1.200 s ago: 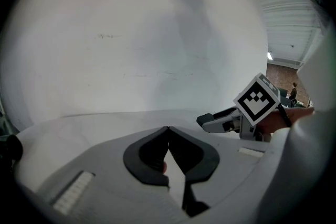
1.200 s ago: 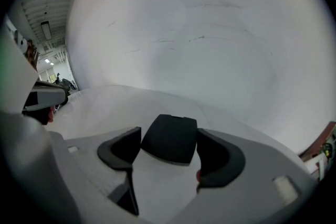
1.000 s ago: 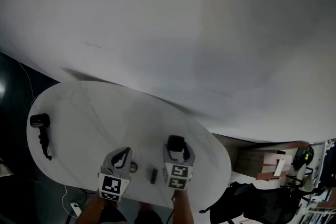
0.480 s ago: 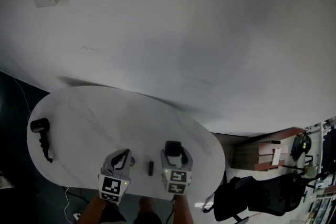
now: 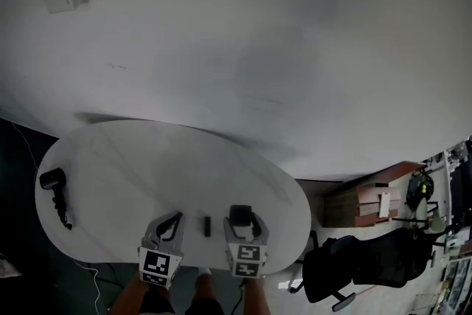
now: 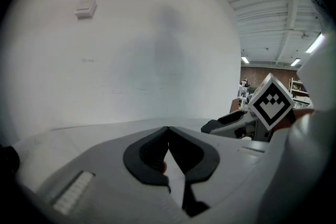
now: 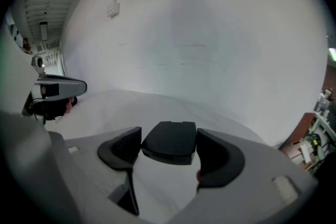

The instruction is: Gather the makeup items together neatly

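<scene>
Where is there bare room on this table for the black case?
Bare: the middle and far side of the table, from the corded device at the left edge to the right rim. Crowded: the near edge, where a slim dark tube lies between the left gripper and right gripper.

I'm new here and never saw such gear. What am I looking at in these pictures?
No robot here: a person holds two hand-held, two-jaw tools. The wide picture comes from a camera on the person's head, looking down at a white oval table. The other two come from cameras riding on each tool, looking along its jaws. The left tool is closed and empty. The right tool grips a flat black case. On the table lie a small dark stick between the tools and, far left, a black corded device, perhaps a hair dryer.
</scene>
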Tool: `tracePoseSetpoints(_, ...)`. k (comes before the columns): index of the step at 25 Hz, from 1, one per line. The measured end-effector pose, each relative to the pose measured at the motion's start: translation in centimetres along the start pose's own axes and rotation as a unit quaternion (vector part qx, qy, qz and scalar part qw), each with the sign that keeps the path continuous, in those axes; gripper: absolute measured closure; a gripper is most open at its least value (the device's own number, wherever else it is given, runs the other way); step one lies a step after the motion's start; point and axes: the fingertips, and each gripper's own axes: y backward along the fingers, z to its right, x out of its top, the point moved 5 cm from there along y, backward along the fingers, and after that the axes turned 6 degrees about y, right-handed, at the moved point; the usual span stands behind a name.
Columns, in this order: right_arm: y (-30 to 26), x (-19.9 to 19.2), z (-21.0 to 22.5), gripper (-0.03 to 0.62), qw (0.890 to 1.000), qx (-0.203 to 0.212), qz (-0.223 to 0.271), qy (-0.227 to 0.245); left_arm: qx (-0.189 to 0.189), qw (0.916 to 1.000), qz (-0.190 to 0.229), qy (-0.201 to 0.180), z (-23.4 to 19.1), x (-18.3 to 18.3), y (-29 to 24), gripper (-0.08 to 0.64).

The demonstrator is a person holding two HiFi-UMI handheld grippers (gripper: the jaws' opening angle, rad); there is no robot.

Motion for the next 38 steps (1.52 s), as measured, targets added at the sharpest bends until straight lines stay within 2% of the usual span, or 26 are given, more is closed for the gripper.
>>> tracePoseSetpoints(8,0.6,-3.9,-0.7,0.261,1.000,0.002,-0.020,-0.013,-0.015,0.9997,-0.018,-0.002,1.3,-2.6,0.3,0.549)
tracePoseSetpoints(19,-1.2,-8.1,-1.0,0.261,0.999,0.016,-0.043,-0.025,-0.015,0.9988,-0.046,-0.002,1.9,-6.2,-0.3,0.549)
tracePoseSetpoints(29,-2.5,-10.2,-1.1,0.261,0.998,0.021,-0.058,-0.030,-0.012,0.9978,-0.064,0.001,1.7,-8.1,-0.5,0.549)
tracePoseSetpoints(38,-2.5,-10.6,-1.2,0.261,0.998,0.016,-0.057,-0.032,-0.016,0.9975,-0.068,-0.002,1.7,-8.4,-0.5,0.549)
